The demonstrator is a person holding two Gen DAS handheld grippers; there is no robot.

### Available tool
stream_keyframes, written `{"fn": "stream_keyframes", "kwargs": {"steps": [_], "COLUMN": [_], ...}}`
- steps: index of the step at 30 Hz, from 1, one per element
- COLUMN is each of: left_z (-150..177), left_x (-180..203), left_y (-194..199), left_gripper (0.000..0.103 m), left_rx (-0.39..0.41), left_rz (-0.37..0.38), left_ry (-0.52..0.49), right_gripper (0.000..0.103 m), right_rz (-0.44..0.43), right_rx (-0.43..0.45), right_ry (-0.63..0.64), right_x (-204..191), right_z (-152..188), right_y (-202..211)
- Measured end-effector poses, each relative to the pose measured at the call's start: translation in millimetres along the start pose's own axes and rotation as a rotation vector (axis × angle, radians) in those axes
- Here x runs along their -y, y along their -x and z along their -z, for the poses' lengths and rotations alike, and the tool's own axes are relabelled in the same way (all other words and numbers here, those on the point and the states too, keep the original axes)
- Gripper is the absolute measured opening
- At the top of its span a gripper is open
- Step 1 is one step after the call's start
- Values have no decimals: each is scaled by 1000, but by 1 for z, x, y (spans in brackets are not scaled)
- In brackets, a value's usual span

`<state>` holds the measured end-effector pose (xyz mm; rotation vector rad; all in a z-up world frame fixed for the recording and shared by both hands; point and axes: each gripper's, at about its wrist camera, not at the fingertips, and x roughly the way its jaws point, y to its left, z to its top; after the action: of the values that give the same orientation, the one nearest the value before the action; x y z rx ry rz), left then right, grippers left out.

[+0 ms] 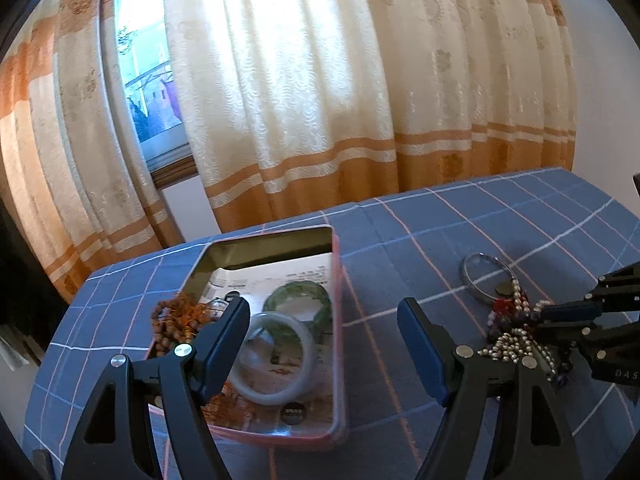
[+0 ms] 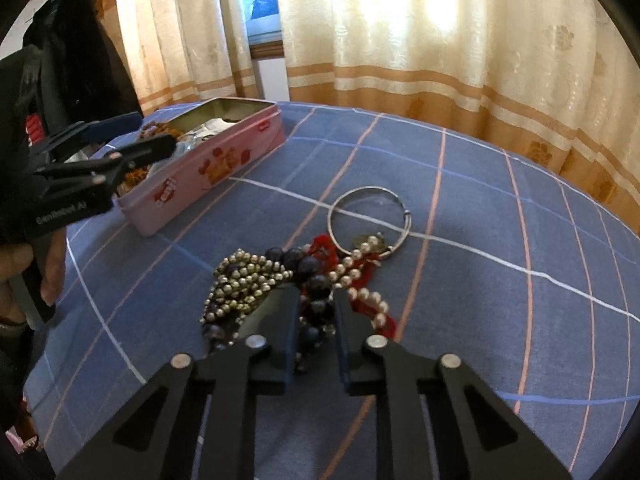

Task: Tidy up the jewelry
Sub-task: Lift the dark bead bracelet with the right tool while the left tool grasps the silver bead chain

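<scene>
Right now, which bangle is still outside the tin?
The thin silver bangle, lying on the blue checked cloth beside the bead pile. The white bangle and green bangle already lie inside the pink tin.

Left wrist view: left gripper (image 1: pixel 324 320), jaws spread wide w/ nothing between them, hangs over a pink tin (image 1: pixel 338 360) on a blue checked tablecloth (image 1: pixel 500 216); its left finger (image 1: pixel 224 344) overlaps the tin's interior, its right finger (image 1: pixel 424 352) stands over bare cloth just beside the tin. Inside the tin: a white bangle (image 1: pixel 276 354) touching a green bangle (image 1: pixel 300 308) behind it, brown prayer beads (image 1: pixel 176 324) draped over the left wall, and printed paper (image 1: pixel 272 280) underneath. At right, the right gripper (image 1: pixel 540 320) reaches into a tangled pile of bead necklaces (image 1: pixel 516 336), with a silver bangle (image 1: pixel 486 280) at the pile's far edge; cream-and-orange curtains (image 1: pixel 320 100) and a window (image 1: pixel 148 72) form the bkgd.
</scene>
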<state>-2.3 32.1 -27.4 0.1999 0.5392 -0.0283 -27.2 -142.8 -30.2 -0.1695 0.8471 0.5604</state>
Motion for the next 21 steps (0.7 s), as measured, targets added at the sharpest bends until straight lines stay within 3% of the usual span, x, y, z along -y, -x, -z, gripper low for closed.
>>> {"fn": "stream_keyframes", "kwargs": {"steps": [5,10,21], "left_z": [1,3,7], "left_x": [5,11,16], "left_y": [0,-1,-4], "left_gripper": [76,77,77], "left_rx": [-12,-27,-41], "left_rz": [27,62,57], "left_ry": [9,22,7], "right_gripper": [17,17,17], "right_rz": [22,-19,-29], "right_rx": [32,123,317], "right_ry": [-5,-48,-138], "right_x": [-2,4,19], "right_z": [-1,-6,-16], "right_y": [4,22,57]}}
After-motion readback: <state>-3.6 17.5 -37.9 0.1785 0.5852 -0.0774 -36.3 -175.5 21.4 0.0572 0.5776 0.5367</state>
